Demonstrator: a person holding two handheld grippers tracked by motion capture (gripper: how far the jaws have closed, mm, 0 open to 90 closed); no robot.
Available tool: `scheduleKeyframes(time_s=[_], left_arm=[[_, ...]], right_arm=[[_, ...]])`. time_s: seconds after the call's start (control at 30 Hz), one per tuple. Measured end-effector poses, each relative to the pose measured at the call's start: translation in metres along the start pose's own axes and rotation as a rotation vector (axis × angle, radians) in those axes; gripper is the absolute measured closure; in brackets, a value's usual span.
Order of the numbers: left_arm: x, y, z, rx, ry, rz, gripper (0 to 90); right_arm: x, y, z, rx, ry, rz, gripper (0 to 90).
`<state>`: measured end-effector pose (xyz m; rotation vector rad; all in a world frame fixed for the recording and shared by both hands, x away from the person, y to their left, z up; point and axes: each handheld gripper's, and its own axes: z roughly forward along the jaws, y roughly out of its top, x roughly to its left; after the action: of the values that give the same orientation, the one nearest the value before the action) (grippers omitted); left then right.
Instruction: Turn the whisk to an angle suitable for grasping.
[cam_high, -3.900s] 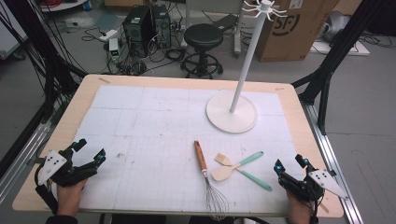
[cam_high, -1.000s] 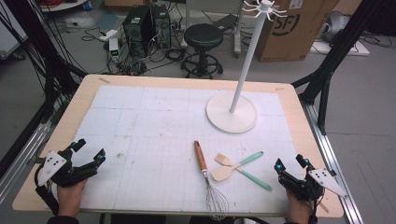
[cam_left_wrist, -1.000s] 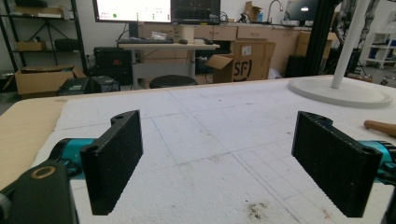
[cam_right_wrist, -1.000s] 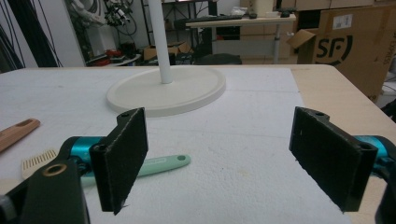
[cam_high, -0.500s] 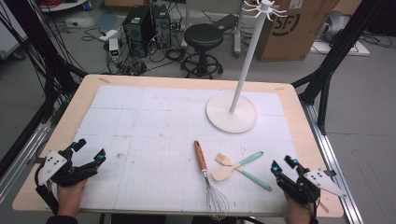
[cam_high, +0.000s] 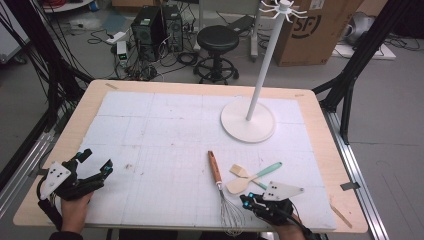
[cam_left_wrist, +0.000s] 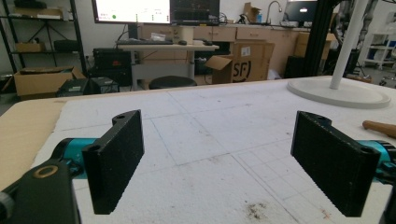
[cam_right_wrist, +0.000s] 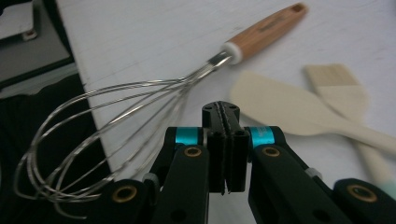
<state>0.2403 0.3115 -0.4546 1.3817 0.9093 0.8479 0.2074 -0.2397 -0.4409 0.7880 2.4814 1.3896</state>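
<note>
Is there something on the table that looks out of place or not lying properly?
Yes. The whisk lies with its wire head past the front edge of the white mat, hanging over the table's edge near the shut right gripper. Brown stains mark the mat near the left gripper.

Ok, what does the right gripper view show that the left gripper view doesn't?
Right gripper view, not the left one: the right gripper, whose jaws have just been closing and now meet with nothing between them, the whisk with its wire loops hanging past the mat edge, a pale spatula and a brush. Left gripper view, not the right one: the left gripper with jaws wide open over bare mat, the white stand, a black stool and a monitor. Both: the whisk's wooden handle and the white mat.
</note>
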Motion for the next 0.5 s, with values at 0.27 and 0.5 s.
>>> scheduleKeyframes(time_s=[0.27,0.5], left_arm=[[0.000,0.000,-0.001,-0.003,0.001,0.001,18.2],[0.000,0.000,-0.001,-0.004,0.001,0.001,18.3]], right_arm=[[0.008,0.008,0.020,0.044,0.066,-0.012,89.3],[0.008,0.018,0.032,0.055,0.084,0.003,89.3]])
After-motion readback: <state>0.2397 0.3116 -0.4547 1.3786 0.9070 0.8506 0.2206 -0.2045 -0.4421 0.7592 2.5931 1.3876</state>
